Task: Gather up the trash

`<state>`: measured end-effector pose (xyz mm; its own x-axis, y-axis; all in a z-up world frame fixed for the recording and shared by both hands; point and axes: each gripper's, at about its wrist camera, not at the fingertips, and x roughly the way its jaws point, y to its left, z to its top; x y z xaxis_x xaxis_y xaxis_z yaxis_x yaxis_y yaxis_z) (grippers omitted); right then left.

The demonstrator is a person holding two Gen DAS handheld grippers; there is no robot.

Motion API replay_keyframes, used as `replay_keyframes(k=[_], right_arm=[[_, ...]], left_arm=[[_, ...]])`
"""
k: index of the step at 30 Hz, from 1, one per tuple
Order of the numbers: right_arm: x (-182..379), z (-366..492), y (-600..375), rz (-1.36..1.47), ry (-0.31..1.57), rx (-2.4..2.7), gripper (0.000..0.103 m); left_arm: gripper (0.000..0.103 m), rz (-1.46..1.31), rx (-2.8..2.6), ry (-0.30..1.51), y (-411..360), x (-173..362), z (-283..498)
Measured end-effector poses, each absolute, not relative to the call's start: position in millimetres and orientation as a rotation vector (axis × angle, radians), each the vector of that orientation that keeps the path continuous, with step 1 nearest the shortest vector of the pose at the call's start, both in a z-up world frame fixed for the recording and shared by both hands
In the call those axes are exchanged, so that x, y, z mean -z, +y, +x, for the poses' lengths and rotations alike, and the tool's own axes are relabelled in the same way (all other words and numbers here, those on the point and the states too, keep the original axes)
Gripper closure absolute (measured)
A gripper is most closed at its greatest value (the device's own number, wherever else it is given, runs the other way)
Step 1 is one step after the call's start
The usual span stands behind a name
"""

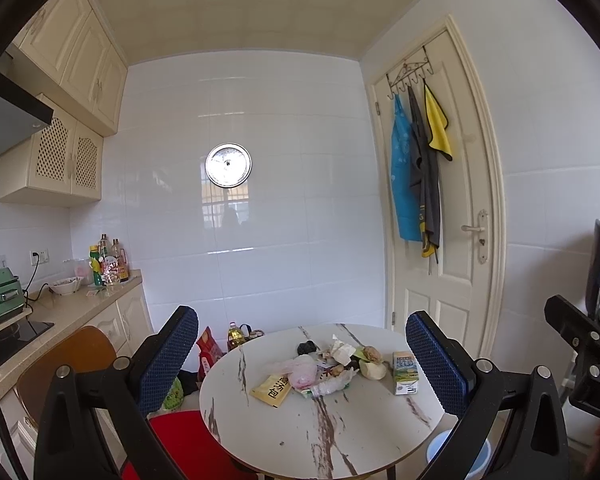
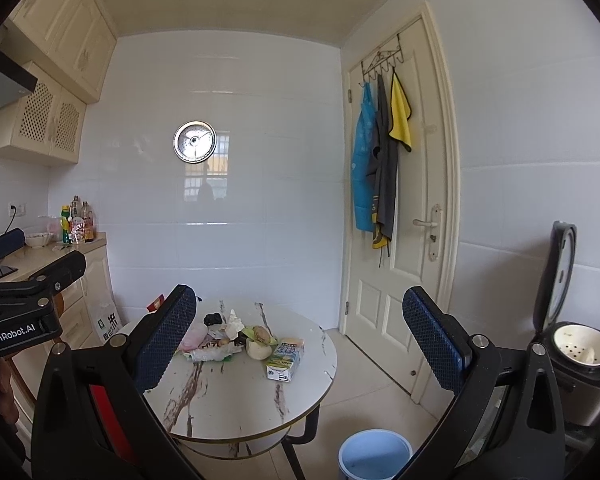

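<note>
Trash pile (image 2: 236,340) on round table (image 2: 236,400), blue bin (image 2: 374,454) below, seemingly empty

Each tool has a black plastic frame with triangular cut-outs and round silver screws at the joints, ending in two fingers faced with dark blue dimpled pads. The left tool (image 1: 302,356) also shows in the right wrist view, where its black body carries white "GenRobot.AI" lettering. The right tool (image 2: 300,334) shows a red panel inside its left frame member.
</note>
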<state>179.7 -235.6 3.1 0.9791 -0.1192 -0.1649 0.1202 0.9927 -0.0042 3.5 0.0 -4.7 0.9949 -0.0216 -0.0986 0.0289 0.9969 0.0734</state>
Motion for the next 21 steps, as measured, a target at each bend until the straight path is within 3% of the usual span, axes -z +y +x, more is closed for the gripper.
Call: replay_keyframes(k=[21], right_arm=[[-4.2,178.7,-233.8,0.004,0.166,0.129,0.0]], left_arm=[[0.001,0.075,0.022,0.099,-0.3,1.5,2.6]])
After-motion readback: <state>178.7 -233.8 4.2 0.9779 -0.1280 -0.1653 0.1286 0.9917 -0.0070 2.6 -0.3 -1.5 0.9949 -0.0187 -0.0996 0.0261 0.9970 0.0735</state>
